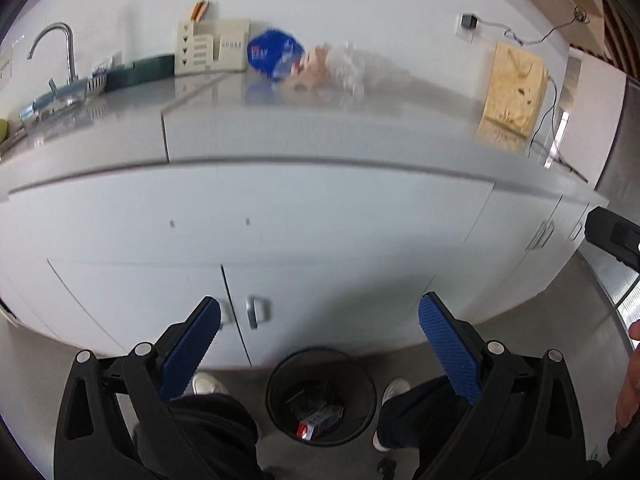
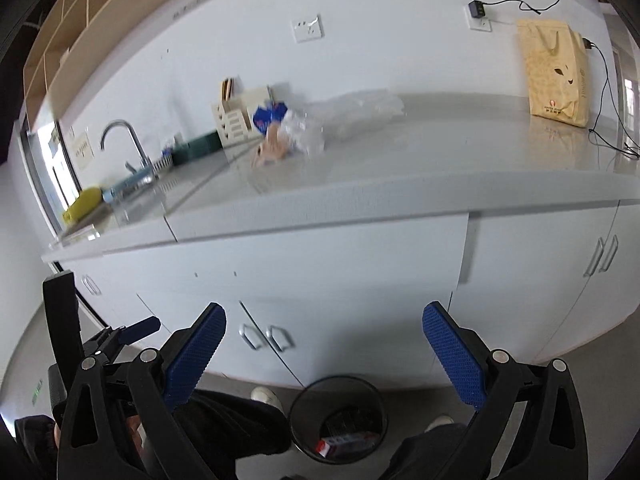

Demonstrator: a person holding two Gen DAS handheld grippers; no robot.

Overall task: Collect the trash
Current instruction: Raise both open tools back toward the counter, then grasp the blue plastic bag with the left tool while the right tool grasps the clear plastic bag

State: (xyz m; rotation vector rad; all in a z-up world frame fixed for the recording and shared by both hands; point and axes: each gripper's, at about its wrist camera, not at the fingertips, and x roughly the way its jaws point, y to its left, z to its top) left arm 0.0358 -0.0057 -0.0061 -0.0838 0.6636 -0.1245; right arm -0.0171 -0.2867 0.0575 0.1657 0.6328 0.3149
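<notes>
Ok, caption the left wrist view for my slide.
Open left gripper above a mesh trash bin, facing a counter with plastic wrappers.

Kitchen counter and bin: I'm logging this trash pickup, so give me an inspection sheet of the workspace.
Surface: grey countertop, glossy.
Job's things: blue wrapper, clear plastic and a pinkish scrap piled near the wall; black mesh bin on the floor holds a red-and-white box.
Clutter: yellow paper bag, beige organiser, green tray.
Grippers: left gripper and right gripper open, empty.
Cables: black cable from wall charger.
Surroundings: faucet, white cabinets.
</notes>
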